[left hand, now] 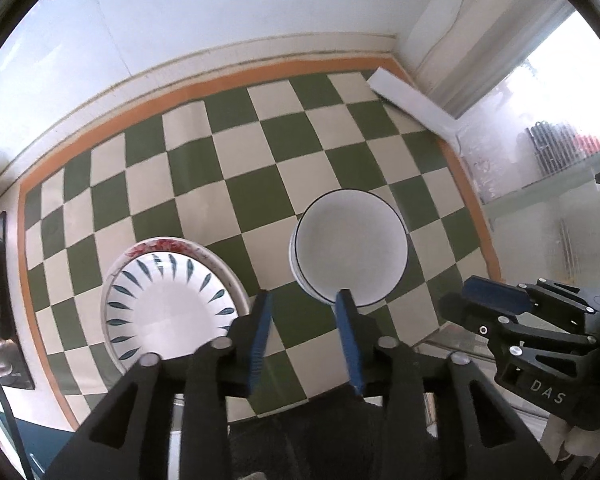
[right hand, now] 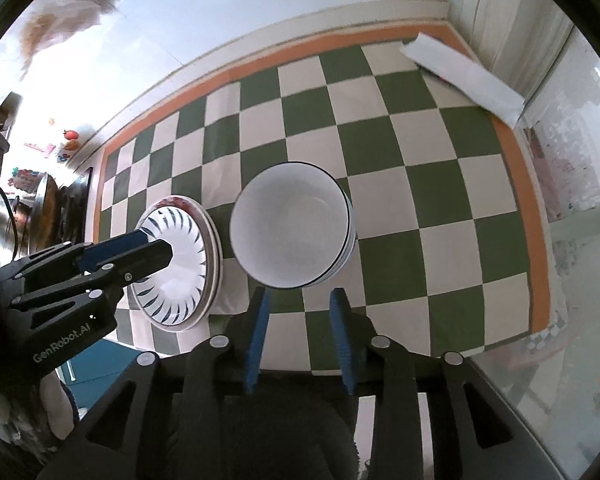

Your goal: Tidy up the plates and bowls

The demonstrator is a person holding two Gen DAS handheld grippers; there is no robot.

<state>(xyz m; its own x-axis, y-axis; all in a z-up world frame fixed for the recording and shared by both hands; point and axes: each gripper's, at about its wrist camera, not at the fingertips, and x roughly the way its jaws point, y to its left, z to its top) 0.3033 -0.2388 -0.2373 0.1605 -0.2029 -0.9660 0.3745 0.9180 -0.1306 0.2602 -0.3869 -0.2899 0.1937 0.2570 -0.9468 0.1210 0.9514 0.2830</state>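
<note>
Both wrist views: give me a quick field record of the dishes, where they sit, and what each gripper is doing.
surface: green-and-cream checkered cloth with an orange border
plate stack: leaf-patterned plate on top, a red-patterned rim showing beneath it
bowl stack: white bowls with dark rim line, nested, beside the plates and apart from them
left gripper: open, empty, aimed between the two stacks
right gripper: open, empty, just short of the bowls' near rim
other: long white box at the far corner of the cloth

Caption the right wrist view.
Open right gripper faces stacked bowls; plates sit left.
</note>
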